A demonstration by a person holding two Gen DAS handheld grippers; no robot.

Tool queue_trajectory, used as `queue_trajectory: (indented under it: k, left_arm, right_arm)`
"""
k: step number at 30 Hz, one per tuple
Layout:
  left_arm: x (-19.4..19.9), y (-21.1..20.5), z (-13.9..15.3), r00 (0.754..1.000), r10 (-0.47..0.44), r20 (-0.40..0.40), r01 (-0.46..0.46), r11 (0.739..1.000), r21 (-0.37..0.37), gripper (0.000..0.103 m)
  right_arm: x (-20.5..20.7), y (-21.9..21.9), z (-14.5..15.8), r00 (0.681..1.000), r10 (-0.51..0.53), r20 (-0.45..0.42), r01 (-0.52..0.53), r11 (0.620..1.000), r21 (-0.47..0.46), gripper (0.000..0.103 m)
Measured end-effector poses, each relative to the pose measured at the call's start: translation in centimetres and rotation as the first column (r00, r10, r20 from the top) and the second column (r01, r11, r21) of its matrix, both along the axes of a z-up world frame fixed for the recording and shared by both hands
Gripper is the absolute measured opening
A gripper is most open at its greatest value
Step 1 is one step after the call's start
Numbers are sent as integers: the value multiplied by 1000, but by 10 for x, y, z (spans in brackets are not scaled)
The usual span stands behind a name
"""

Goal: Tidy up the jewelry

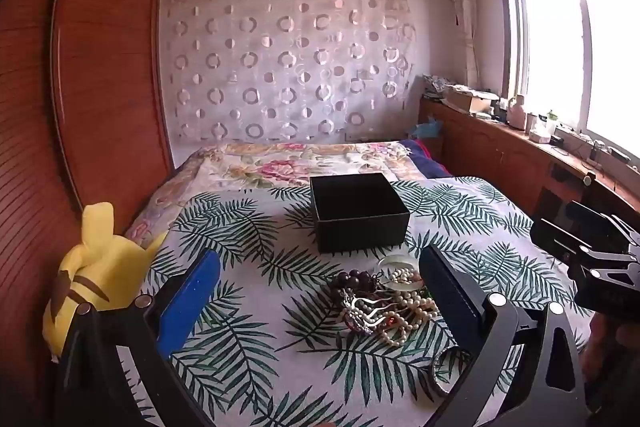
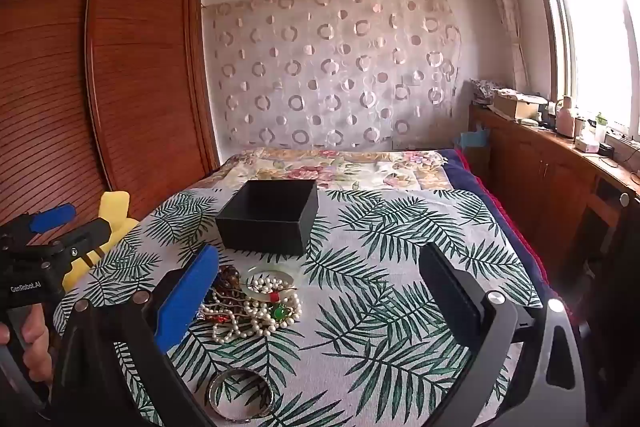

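Bedroom setting: I am working over a leaf-print bedspread (image 2: 400, 247) with a wooden wardrobe at the left of both frames and a bright window at the upper right. Everything for the job sits on this spread, nothing is in hand yet.

My left gripper (image 1: 320, 291) is spread wide and holds nothing; my right gripper (image 2: 320, 287) is equally wide and empty. The jewelry pile (image 2: 256, 303), a tangle of pearl strands, dark beads and a pale bangle, lies at lower centre-left of the right wrist view, touching or just beside the blue finger. In the left wrist view the same jewelry pile (image 1: 384, 303) sits at lower centre-right, close against the dark finger. So the heap lies between my two grippers, and I judge it about equally near to each.

A silver bangle (image 2: 240, 395) lies apart from the heap, at the bottom of the right view, nearer to me than the pile.

The black box (image 2: 268, 217) stands open beyond the pile, toward the centre of the frame, near the heap but not touching it. I judge the heap's long axis runs roughly toward the box, so a lifted piece only needs carrying forward.
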State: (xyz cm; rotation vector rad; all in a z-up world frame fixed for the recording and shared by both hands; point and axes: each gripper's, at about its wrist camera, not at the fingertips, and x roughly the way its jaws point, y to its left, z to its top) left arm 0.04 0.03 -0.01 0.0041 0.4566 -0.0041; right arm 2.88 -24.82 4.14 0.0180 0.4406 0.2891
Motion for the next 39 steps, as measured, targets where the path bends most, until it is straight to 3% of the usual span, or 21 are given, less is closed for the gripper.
queue_trajectory:
  k: [39]
  left_arm:
    - [0, 2, 7, 1000, 2, 19, -2, 1000, 8, 97]
  right_arm:
    - [-7, 0, 3, 1000, -4, 9, 4, 1000, -1, 101]
